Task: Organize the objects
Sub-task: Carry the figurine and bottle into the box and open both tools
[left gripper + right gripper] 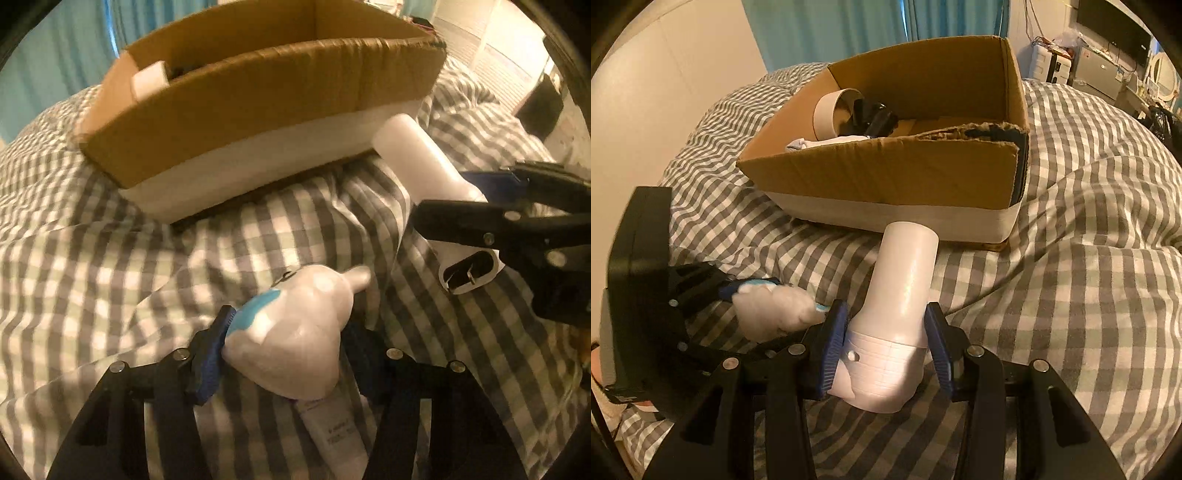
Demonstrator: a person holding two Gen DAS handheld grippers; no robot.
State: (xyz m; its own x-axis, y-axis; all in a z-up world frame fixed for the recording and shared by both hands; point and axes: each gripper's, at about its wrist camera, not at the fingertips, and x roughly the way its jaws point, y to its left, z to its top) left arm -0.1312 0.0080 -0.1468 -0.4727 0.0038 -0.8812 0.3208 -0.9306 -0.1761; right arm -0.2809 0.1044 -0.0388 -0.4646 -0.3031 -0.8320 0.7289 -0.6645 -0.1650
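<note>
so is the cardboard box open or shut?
Open. The cardboard box has no lid or flaps over its top, and the right wrist view looks straight in at a roll of tape and dark items inside.

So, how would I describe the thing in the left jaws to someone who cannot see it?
Find the open brown cardboard box on the grey checked bedcover. In front of it, the left gripper holds a soft white plush toy with a blue patch. The smooth white plastic hair dryer beside it is hard.
</note>
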